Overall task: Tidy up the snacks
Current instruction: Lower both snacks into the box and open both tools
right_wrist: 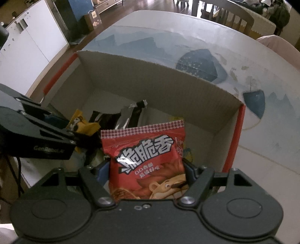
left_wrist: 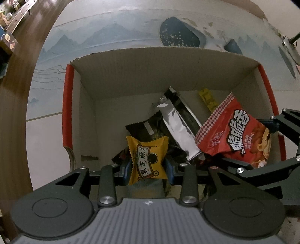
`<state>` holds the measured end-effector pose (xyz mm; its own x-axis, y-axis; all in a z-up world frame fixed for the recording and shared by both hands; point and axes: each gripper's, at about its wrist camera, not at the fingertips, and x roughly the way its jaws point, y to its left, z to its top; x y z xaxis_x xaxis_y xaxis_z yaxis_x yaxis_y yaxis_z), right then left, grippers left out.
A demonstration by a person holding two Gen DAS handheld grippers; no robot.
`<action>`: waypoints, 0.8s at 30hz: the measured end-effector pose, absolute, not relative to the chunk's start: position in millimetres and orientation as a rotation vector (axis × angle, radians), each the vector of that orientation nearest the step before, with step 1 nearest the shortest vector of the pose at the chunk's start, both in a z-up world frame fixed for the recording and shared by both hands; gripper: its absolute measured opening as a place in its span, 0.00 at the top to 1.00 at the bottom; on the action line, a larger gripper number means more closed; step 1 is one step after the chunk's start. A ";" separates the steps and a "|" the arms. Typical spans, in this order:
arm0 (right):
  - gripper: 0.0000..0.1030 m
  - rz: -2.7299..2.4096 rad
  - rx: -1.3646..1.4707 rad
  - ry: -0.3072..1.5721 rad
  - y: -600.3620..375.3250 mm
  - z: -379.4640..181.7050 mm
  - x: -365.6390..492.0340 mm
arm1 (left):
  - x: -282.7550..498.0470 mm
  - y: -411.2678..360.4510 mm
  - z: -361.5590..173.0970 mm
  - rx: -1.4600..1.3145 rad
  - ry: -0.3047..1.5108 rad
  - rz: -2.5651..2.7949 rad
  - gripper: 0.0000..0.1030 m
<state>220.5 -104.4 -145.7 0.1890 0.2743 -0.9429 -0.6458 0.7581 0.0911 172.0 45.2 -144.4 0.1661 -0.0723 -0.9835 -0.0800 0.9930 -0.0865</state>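
Note:
A cardboard box [left_wrist: 161, 75] with red edges stands open on the table. My left gripper [left_wrist: 148, 165] is shut on a small yellow sesame snack pack [left_wrist: 148, 159] and holds it over the box's near side. My right gripper [right_wrist: 147, 169] is shut on a red snack bag [right_wrist: 146, 161] and holds it over the box [right_wrist: 168, 88]; the bag also shows in the left wrist view [left_wrist: 234, 135]. Inside the box lie a silver packet [left_wrist: 178, 127], a black packet [left_wrist: 146, 129] and a yellow packet [left_wrist: 208, 99].
The box sits on a table [right_wrist: 168, 33] covered with a pale cloth painted with blue mountains. A wooden floor [left_wrist: 24, 56] runs along the left. Chairs [right_wrist: 234, 15] and white cabinets [right_wrist: 28, 43] stand beyond the table.

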 end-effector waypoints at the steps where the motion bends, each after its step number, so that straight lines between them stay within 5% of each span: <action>1: 0.26 0.667 -0.359 1.222 -105.1 -146.2 220.3 | 171.6 44.9 -145.4 -0.127 1.407 0.005 0.65; 5: 0.25 0.663 -0.354 1.221 -105.4 -144.7 219.2 | 169.0 44.5 -147.1 -0.129 1.399 0.004 0.65; 12: 0.08 0.660 -0.324 1.199 -108.1 -136.2 213.9 | 161.8 44.5 -144.4 -0.138 1.375 -0.006 0.58; 19: 0.06 0.628 -0.286 1.178 -115.3 -122.1 208.0 | 151.0 47.4 -123.1 -0.160 1.296 -0.024 0.42; 24: 0.02 0.609 -0.236 1.140 -124.4 -105.9 200.2 | 140.1 52.3 -106.0 -0.164 1.238 -0.039 0.40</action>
<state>200.2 -124.4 -105.9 0.2779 0.3322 -0.9013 -0.5648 0.8155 0.1264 140.1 52.3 -106.0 0.3279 -0.1183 -0.9373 -0.0597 0.9876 -0.1455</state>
